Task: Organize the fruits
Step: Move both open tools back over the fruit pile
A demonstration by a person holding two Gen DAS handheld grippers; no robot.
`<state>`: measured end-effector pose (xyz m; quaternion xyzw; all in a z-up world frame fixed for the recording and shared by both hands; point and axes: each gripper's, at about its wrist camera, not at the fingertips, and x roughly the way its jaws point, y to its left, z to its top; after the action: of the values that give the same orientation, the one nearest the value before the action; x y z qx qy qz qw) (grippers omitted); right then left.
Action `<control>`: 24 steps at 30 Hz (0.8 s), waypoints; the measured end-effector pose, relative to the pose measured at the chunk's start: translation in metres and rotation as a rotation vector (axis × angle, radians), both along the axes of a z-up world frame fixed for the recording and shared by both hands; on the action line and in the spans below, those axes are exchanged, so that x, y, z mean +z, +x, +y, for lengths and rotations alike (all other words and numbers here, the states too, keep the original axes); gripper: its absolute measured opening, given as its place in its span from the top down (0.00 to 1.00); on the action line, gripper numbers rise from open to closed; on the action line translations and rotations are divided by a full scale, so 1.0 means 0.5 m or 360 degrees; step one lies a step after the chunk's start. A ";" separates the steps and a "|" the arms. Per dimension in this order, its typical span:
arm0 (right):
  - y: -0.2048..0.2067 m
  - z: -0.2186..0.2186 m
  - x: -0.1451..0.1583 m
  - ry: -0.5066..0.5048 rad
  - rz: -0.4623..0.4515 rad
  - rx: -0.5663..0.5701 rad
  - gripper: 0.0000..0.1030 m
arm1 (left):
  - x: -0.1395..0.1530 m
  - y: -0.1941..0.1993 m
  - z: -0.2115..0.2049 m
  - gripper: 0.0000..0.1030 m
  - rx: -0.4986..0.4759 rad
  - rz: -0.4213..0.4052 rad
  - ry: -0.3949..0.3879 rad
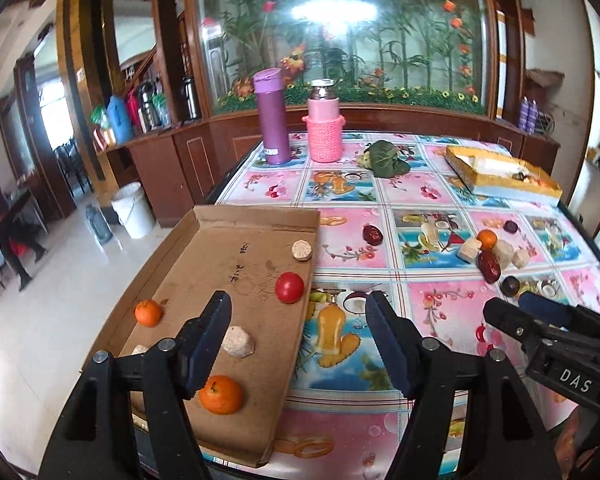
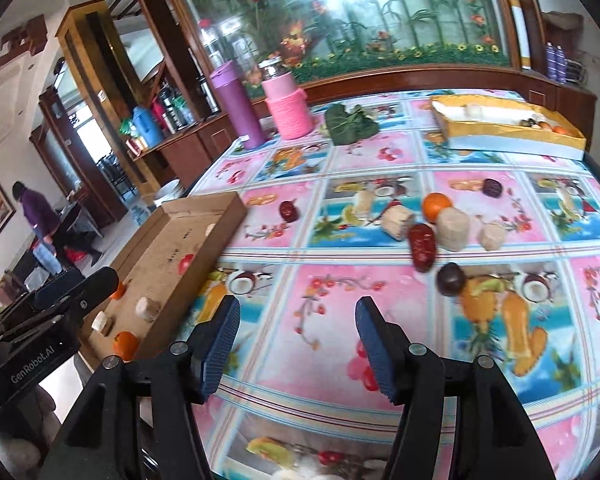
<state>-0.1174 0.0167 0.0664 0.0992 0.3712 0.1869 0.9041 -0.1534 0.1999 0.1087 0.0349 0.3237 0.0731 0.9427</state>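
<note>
A brown cardboard tray [image 1: 204, 272] at the table's left edge holds a red tomato [image 1: 289, 287], two oranges [image 1: 221, 394] [image 1: 148, 313] and beige cakes [image 1: 238, 342]. My left gripper [image 1: 300, 340] is open and empty, its left finger over the tray, its right over the tablecloth. My right gripper [image 2: 296, 344] is open and empty above the cloth. Ahead of it lie an orange [image 2: 437, 206], red dates [image 2: 422, 246], a dark plum [image 2: 451, 279] and beige cakes [image 2: 453, 228]. The same cluster shows in the left wrist view [image 1: 488, 258]. The tray also shows at left [image 2: 172, 264].
A yellow box [image 2: 512, 130] with items stands at the far right. A purple flask [image 1: 272, 118], a pink knitted jar [image 1: 324, 130] and green leaves [image 1: 386, 158] are at the back. Another red date [image 1: 372, 235] and a plum [image 2: 492, 187] lie on the cloth. A person stands far left.
</note>
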 end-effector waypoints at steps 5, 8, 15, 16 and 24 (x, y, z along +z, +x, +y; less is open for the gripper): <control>-0.006 -0.028 -0.009 0.0014 0.0014 -0.0048 0.35 | 0.001 -0.010 -0.031 0.33 -0.0003 -0.0047 0.0139; -0.003 -0.034 -0.016 0.0024 0.0032 -0.0057 0.35 | -0.002 -0.010 -0.030 0.33 -0.0007 -0.0039 0.0148; -0.009 -0.024 -0.024 -0.0005 0.0038 -0.0042 0.34 | -0.012 -0.003 -0.025 0.33 0.0001 0.0001 0.0127; -0.009 -0.023 -0.025 -0.0008 0.0040 -0.0043 0.34 | -0.014 -0.001 -0.023 0.33 -0.0001 0.0007 0.0122; 0.000 -0.029 -0.036 -0.0009 0.0075 -0.0059 0.33 | -0.035 0.014 -0.023 0.33 -0.0021 0.0073 0.0088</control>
<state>-0.1173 0.0019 0.0482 0.1080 0.3910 0.1668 0.8987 -0.1465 0.1886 0.0914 0.0648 0.3428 0.0750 0.9342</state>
